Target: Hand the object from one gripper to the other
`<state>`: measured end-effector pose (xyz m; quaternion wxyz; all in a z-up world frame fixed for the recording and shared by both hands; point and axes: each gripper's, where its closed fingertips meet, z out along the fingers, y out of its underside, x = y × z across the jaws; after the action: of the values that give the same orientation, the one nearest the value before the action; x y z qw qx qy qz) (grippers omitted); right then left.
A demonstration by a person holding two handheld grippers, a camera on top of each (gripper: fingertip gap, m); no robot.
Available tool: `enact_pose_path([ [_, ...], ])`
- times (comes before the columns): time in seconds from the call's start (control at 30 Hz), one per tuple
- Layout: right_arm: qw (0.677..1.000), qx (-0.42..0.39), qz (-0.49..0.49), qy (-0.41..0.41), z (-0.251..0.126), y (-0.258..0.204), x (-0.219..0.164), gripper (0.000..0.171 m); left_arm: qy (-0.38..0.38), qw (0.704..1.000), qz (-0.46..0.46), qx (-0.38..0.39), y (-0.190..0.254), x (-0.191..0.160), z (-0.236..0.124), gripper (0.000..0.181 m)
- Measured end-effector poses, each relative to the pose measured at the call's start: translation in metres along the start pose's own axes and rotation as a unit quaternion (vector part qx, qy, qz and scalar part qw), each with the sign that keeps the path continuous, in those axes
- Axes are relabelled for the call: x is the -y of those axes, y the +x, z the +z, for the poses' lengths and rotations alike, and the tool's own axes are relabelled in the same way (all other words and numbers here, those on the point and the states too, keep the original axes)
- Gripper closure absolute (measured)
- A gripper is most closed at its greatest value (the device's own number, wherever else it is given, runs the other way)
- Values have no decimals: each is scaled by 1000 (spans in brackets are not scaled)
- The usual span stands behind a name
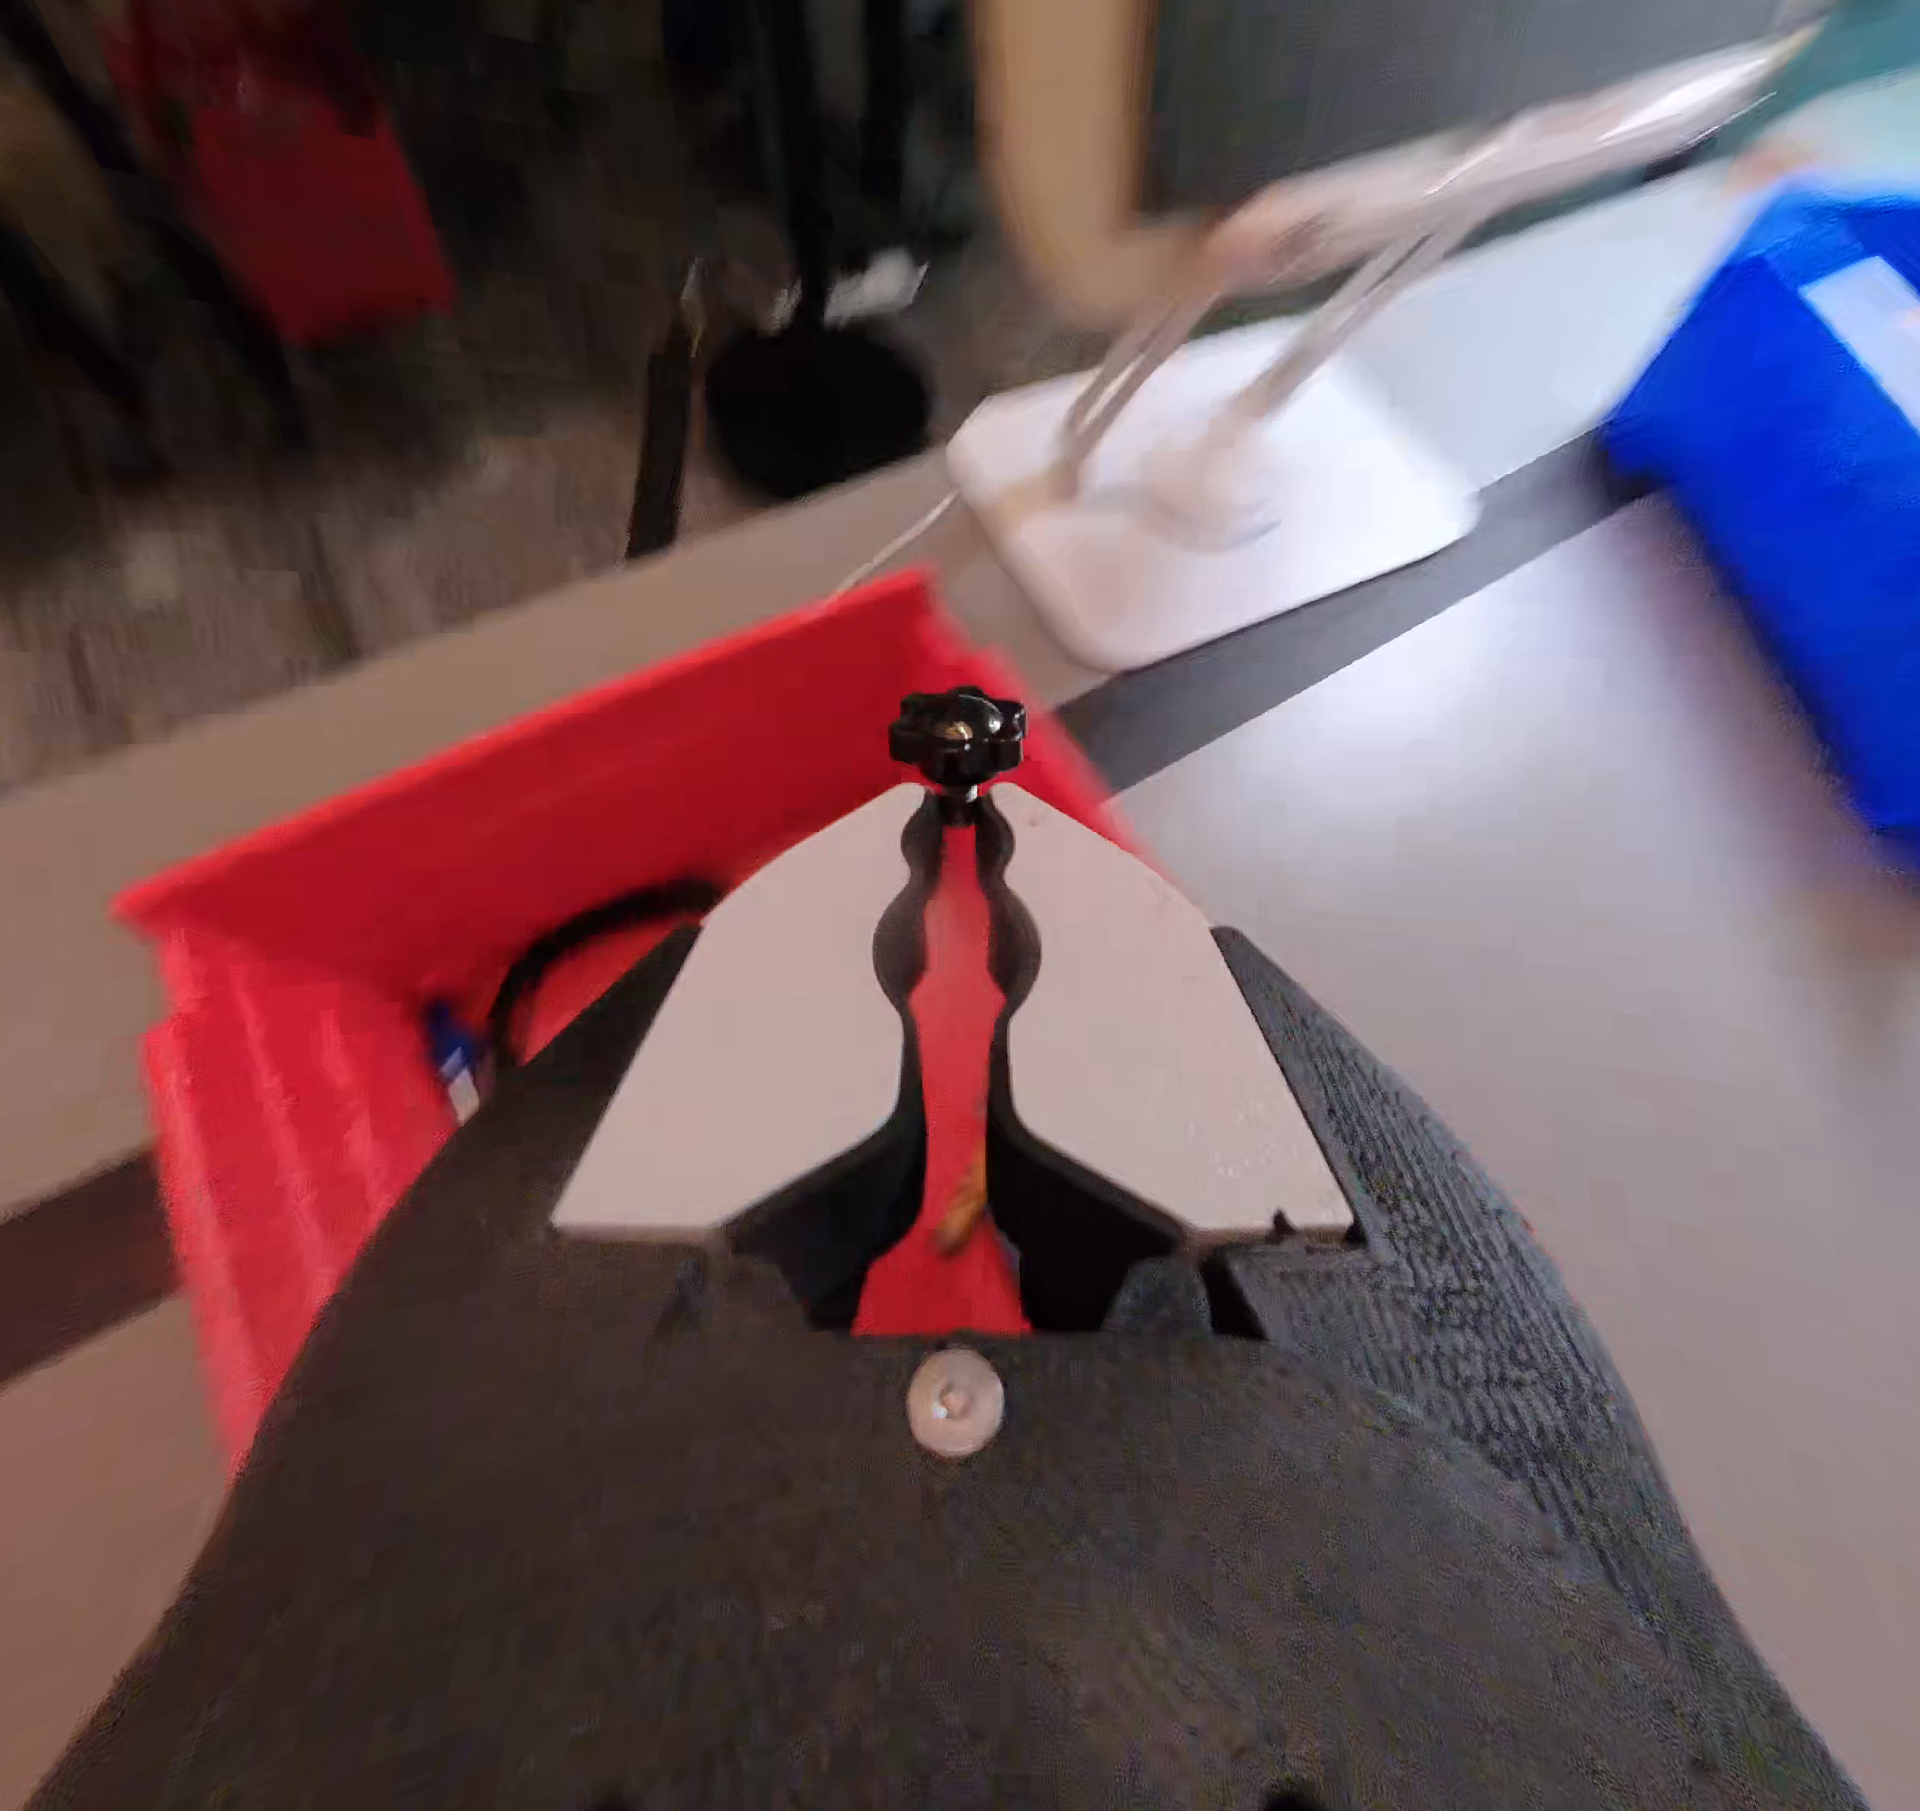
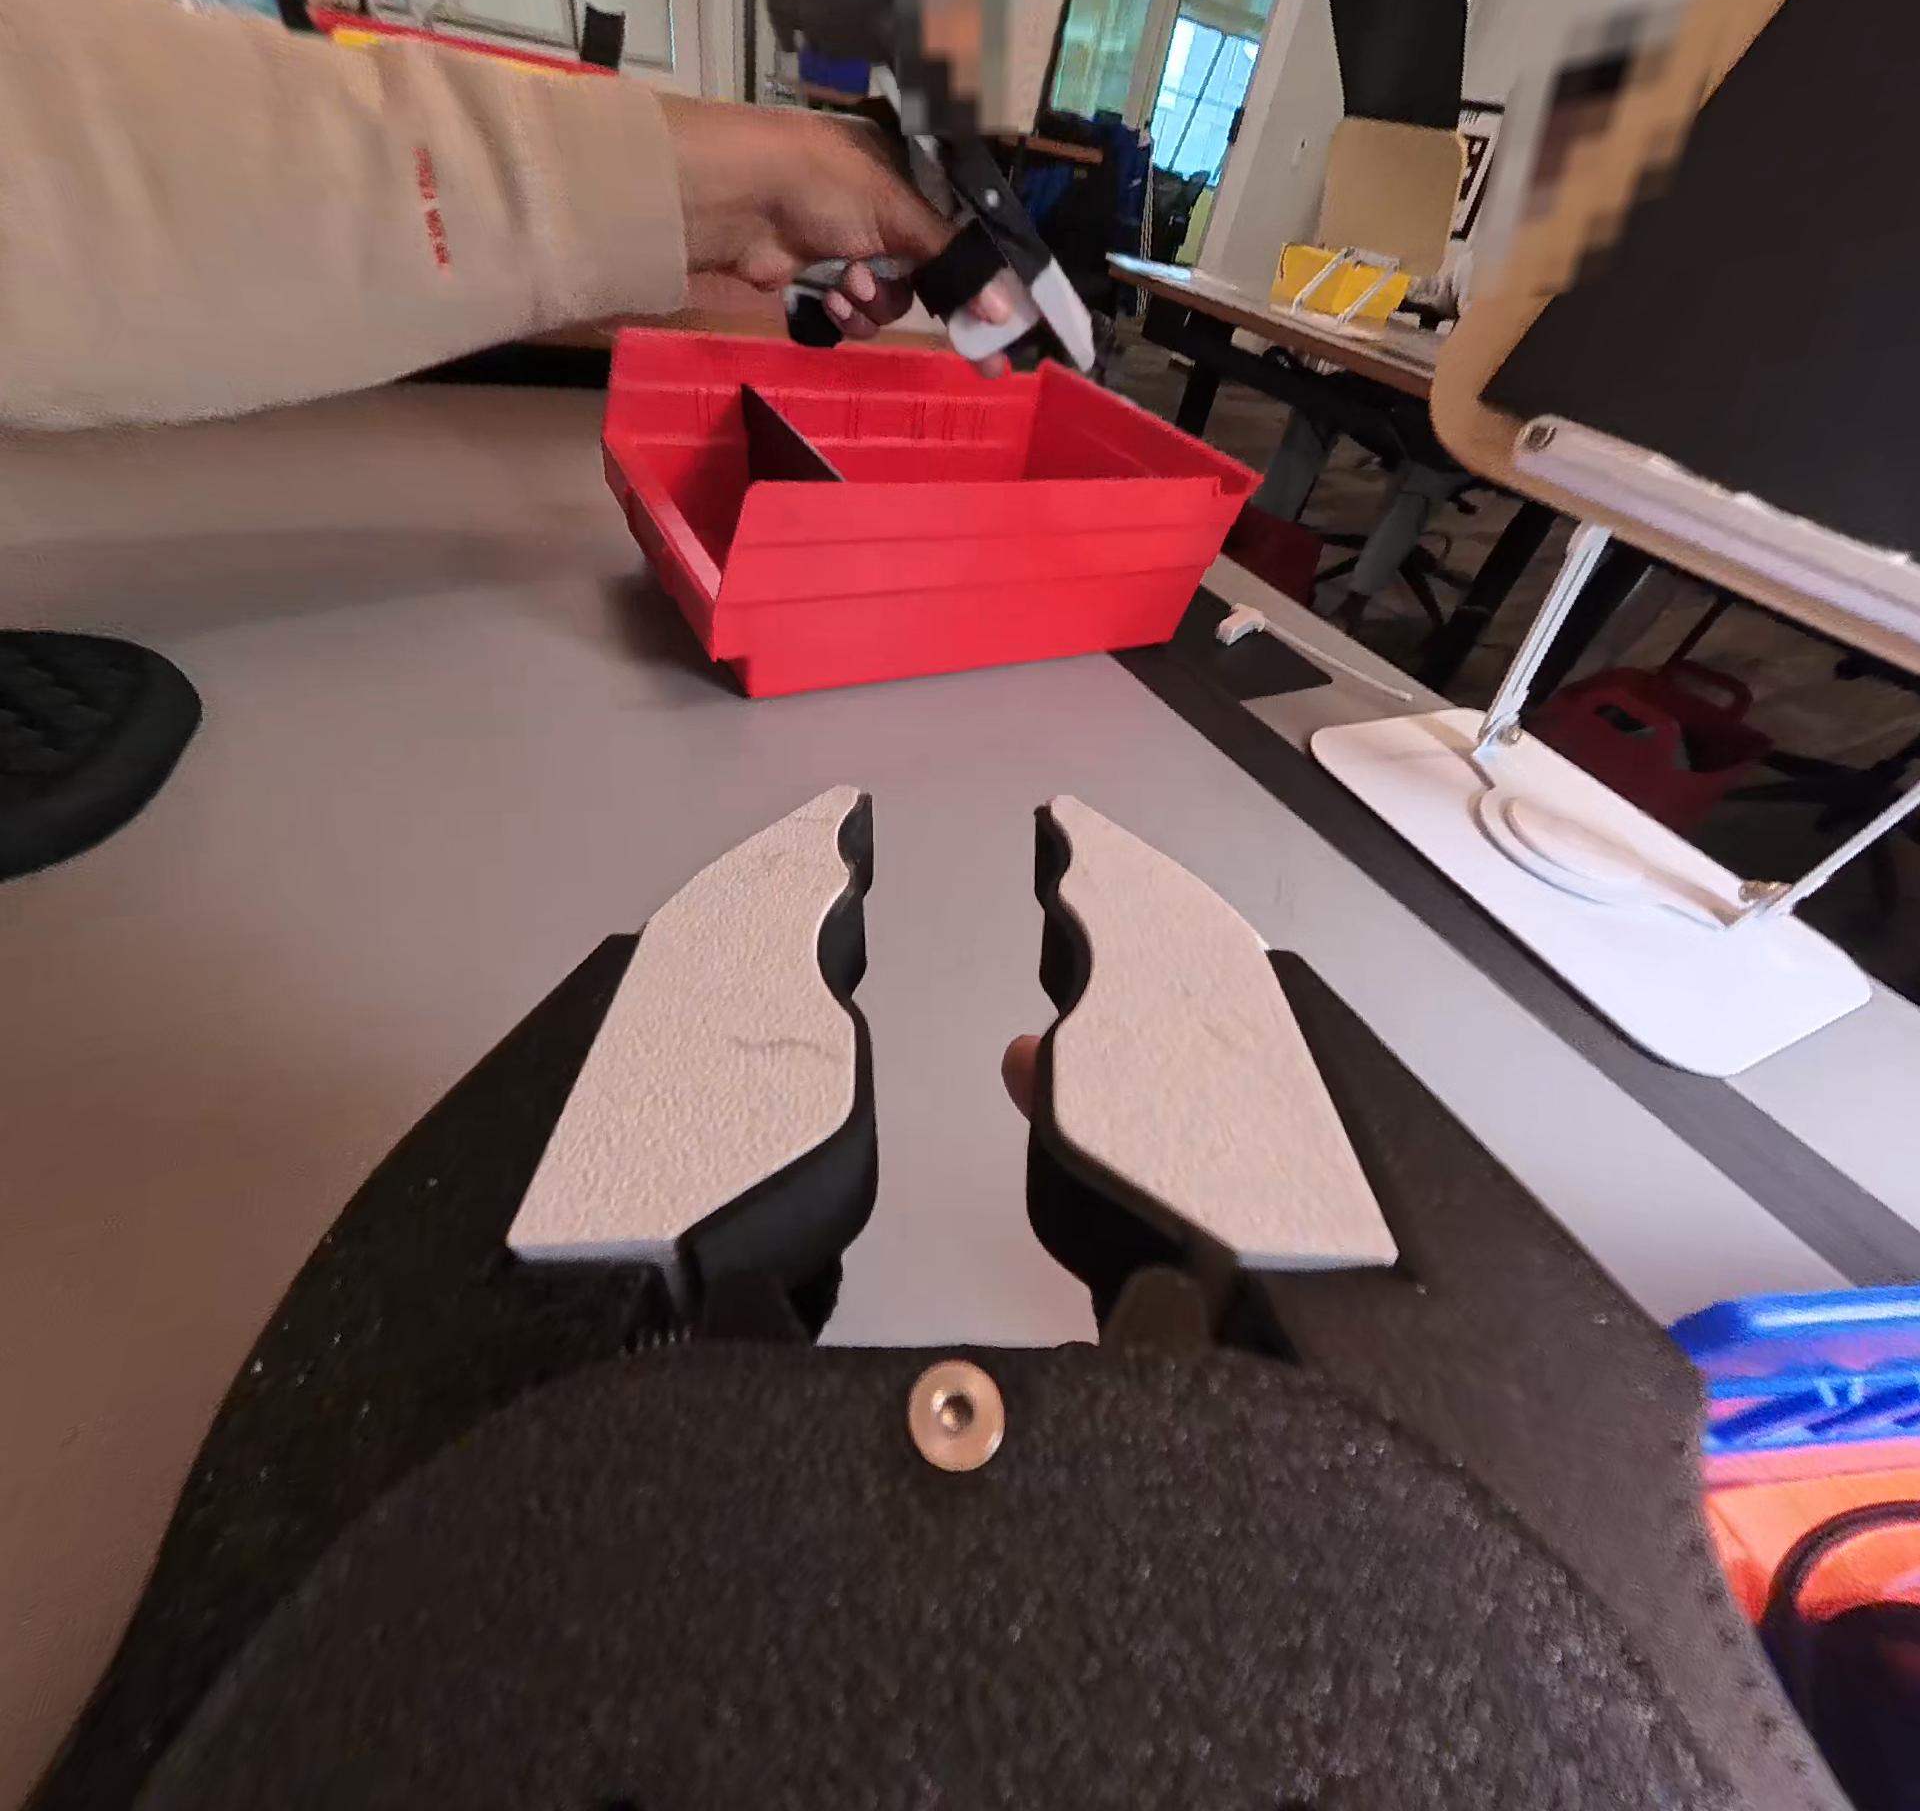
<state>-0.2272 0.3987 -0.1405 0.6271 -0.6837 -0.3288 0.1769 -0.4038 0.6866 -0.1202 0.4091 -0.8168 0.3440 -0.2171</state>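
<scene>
My left gripper (image 1: 958,805) is shut on a small black star-shaped knob with a brass centre (image 1: 957,731), pinched by its stem at the fingertips. It hovers over the red bin (image 1: 499,857). In the right wrist view the left gripper (image 2: 1060,333) shows above the bin's far rim (image 2: 935,379), held in a person's hand; the knob does not show there. My right gripper (image 2: 951,826) is open and empty, low over the grey table (image 2: 416,774), well short of the bin.
The bin has a black divider (image 2: 784,447); a black cable loop (image 1: 582,940) and a small blue part (image 1: 452,1044) lie inside. A white monitor stand (image 2: 1600,888) is right, a blue box (image 1: 1797,473) near it, a black pad (image 2: 73,743) left.
</scene>
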Motion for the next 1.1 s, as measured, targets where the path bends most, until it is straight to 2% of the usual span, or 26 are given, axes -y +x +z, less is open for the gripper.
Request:
enact_pose_path([
  [0.1, 999, -16, -7, 27, -2, 4, 25, 142, 148, 986, 22, -74, 78, 39, -53, 175],
  [0.23, 995, -43, 39, 84, -6, 16, 93, 143, 303, 941, 58, -141, 182, 67, -108, 175],
  [0.37, 983, -56, 100, 145, -23, 21, 164, 142, 345, 915, 124, -170, 271, 64, -123, 175],
  [0.47, 987, -56, 76, 133, -32, 10, 171, 138, 343, 903, 180, -184, 320, 45, -122, 175],
  [0.57, 991, -61, 38, 112, -31, 6, 157, 137, 336, 895, 232, -178, 344, 32, -119, 175],
  [0.63, 994, -28, 26, 103, -27, -1, 152, 145, 327, 894, 236, -196, 351, 27, -118, 175],
  [0.87, 994, 11, -12, 106, -26, -7, 144, 148, 322, 886, 247, -226, 355, 19, -113, 175],
  [0.93, 993, 10, -52, 109, -31, -7, 145, 148, 308, 888, 223, -258, 353, 18, -115, 174],
  [1.0, 986, -14, -116, 116, -39, -4, 148, 149, 295, 892, 167, -301, 346, 20, -119, 162],
  [1.1, 969, -58, -229, 67, -39, -3, 138, 149, 239, 885, 74, -393, 348, 17, -124, 146],
])
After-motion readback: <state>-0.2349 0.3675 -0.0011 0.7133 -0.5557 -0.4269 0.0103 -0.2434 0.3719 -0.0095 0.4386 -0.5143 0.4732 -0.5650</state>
